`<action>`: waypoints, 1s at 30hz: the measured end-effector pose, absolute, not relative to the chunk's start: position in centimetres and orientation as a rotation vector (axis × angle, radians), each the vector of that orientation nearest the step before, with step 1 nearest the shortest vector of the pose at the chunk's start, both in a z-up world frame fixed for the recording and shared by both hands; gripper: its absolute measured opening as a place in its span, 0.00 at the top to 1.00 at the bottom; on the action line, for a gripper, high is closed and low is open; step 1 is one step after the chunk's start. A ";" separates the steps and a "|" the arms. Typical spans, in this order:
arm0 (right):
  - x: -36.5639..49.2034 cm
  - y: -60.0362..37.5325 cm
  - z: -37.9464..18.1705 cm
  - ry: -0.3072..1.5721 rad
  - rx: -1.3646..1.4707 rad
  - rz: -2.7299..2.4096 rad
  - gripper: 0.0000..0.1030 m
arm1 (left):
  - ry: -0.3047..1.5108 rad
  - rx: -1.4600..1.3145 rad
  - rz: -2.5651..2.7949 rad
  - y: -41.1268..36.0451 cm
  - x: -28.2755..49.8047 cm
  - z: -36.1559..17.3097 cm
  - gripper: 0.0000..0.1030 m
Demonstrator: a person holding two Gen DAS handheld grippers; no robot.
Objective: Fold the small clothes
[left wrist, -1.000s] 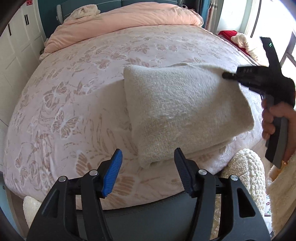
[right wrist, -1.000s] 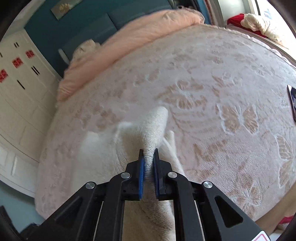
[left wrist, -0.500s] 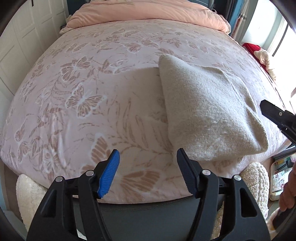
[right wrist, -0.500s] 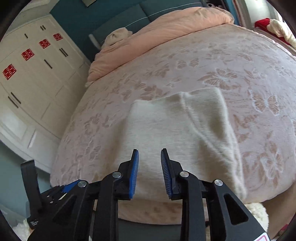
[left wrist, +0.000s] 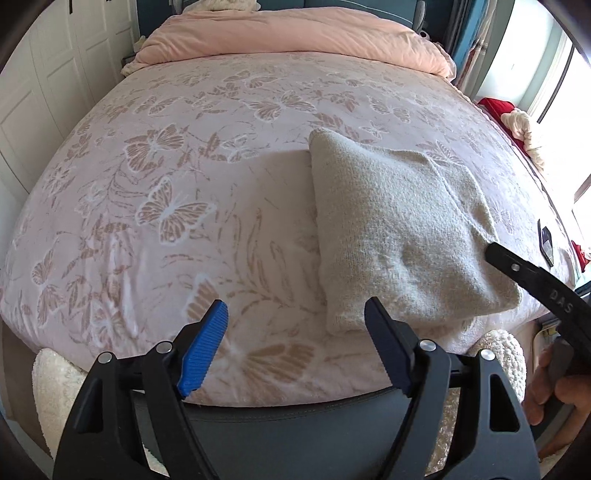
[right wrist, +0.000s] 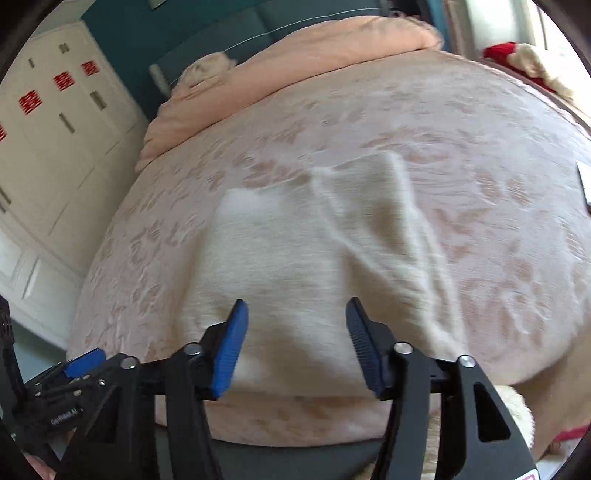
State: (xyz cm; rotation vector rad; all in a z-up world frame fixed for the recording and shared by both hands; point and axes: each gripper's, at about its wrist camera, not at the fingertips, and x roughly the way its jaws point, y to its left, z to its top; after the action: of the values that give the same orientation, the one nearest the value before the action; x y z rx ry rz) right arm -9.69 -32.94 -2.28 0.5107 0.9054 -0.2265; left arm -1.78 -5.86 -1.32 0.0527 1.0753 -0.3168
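- A cream knitted garment [left wrist: 399, 229], folded into a thick rectangular bundle, lay on the pink butterfly-patterned bedspread [left wrist: 177, 192] near the foot edge of the bed, toward its right side in the left wrist view.
- A folded flap ran across the bundle's upper right part; the right wrist view was motion-blurred, so the exact layering there was hard to read.
- The left gripper [left wrist: 295, 347] hung with its jaws spread wide and nothing between them; the garment's near corner lay just beyond and slightly inside its right finger, apparently not touching.
- The right gripper [right wrist: 295, 343] was also spread wide and holding nothing, with the garment's near edge directly ahead of and between its fingers.
- In the left wrist view, the right gripper's black tip sat just beside the garment's right edge.
- A peach duvet [left wrist: 295, 33] was bunched at the head of the bed.
- White wardrobe doors [right wrist: 55, 147] stood on the left.
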 end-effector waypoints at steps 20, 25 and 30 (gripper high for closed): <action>-10.1 -37.6 -9.9 1.032 0.618 -0.235 0.84 | 1.087 0.220 -0.399 -13.2 -3.4 -2.5 0.24; -10.0 -37.8 -6.6 0.987 0.582 -0.220 0.64 | 1.113 0.109 -0.446 -12.6 -2.3 -2.4 0.15; -8.8 -39.1 -5.3 0.919 0.572 -0.249 0.29 | 1.174 -0.066 -0.437 -11.8 1.8 -3.2 0.13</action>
State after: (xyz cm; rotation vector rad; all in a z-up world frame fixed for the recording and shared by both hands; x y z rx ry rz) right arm -8.85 -39.09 -5.26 0.5722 0.9187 -0.2490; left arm 1.83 -11.77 -3.24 -0.0663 1.1736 -0.4366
